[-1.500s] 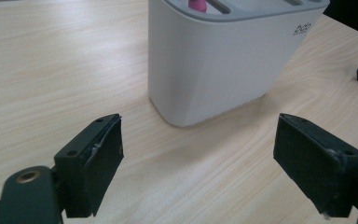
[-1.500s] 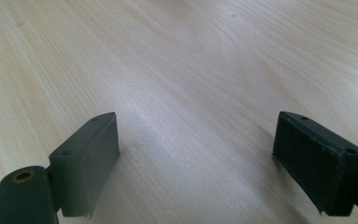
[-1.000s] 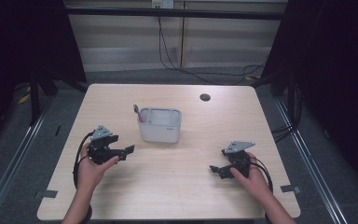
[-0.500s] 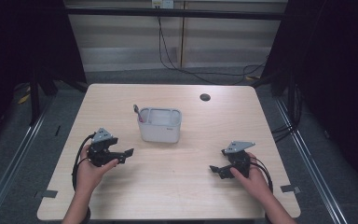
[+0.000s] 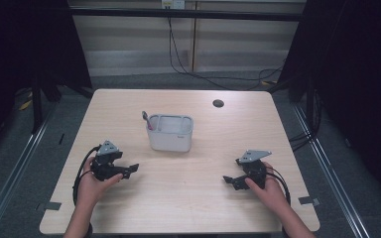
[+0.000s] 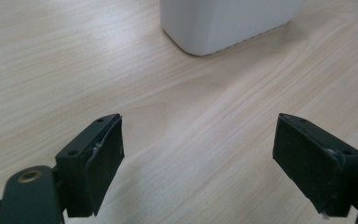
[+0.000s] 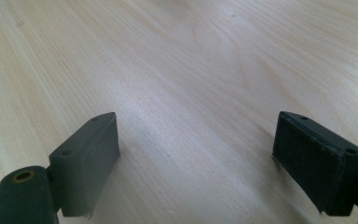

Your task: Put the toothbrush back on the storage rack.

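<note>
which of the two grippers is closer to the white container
The left gripper: the white rectangular plastic container stands just ahead of its open jaws, while the right gripper lies farther off across the wooden table.

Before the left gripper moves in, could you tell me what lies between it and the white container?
Only bare wooden table: the left gripper, jaws open, faces the white container across an unobstructed stretch, as the left gripper view shows.

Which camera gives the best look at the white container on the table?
The high view: the white container shows whole, open top with a pink-tipped item inside. The left gripper view catches just its lower corner; the right gripper view shows bare table.
</note>
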`<control>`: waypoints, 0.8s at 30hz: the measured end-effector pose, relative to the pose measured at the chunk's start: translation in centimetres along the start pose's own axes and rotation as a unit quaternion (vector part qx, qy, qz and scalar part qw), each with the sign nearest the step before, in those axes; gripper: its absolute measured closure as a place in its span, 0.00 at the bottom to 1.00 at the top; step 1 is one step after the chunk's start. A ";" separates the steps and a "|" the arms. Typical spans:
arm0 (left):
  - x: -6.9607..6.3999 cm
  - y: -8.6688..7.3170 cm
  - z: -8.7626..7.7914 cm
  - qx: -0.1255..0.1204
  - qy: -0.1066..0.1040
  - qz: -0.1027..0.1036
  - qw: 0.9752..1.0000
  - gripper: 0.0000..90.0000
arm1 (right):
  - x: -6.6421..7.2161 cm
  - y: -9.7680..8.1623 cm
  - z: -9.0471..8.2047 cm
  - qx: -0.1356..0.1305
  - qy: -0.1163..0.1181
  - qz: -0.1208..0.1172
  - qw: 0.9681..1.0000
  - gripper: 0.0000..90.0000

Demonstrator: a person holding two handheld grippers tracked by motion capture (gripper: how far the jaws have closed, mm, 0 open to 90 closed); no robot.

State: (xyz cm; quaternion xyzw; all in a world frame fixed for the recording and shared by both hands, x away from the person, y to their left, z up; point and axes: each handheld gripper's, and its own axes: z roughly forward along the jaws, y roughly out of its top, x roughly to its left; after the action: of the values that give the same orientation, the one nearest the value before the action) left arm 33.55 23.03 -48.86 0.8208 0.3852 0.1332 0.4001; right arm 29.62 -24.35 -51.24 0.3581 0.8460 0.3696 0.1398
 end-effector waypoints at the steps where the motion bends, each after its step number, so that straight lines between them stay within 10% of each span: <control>1: 0.0 0.0 0.0 0.000 0.000 0.000 1.000 0.18 | 0.0 0.0 0.0 0.000 0.000 0.000 1.000 0.15; 24: 0.6 -1.1 0.2 0.031 0.006 0.019 0.999 0.18 | 0.0 0.0 0.0 0.000 0.000 0.000 1.000 0.15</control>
State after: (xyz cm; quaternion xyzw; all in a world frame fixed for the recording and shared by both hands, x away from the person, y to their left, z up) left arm 33.50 23.81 -49.87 0.8392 0.3759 0.1334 0.3698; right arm 29.62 -24.35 -51.24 0.3581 0.8459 0.3696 0.1398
